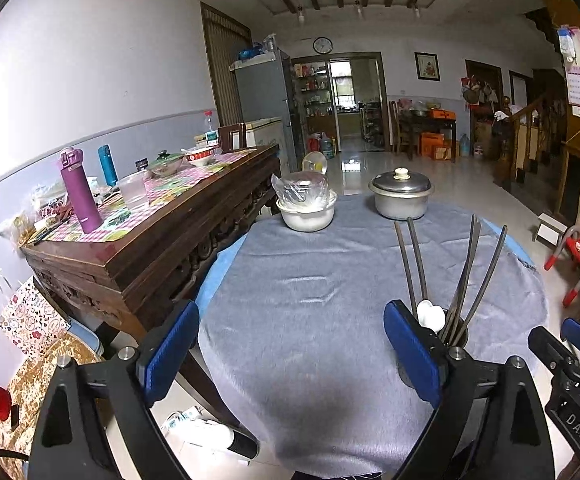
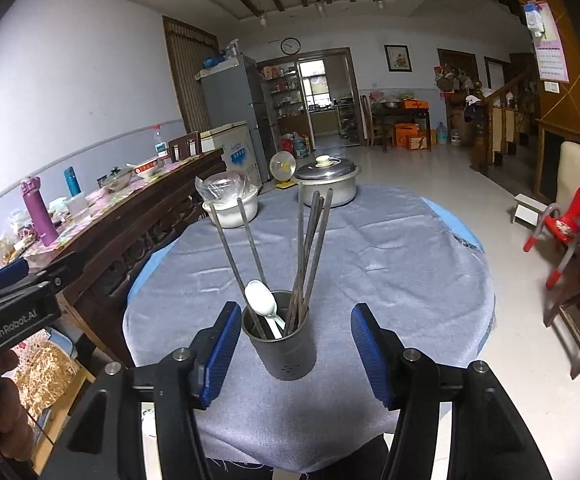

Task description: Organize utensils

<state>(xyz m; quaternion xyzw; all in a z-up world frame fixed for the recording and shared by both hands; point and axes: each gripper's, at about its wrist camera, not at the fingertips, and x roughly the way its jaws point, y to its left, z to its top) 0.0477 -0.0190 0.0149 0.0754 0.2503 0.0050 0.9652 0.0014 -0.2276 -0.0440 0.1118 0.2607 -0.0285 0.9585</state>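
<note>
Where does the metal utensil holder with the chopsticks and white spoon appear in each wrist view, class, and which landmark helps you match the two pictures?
Left wrist view: utensil holder at lower right, mostly hidden behind the left gripper's right finger.
Right wrist view: utensil holder at lower centre, between the open fingers of the right gripper, apart from both.
Shared landmark: the lidded metal pot at the table's far edge.
</note>
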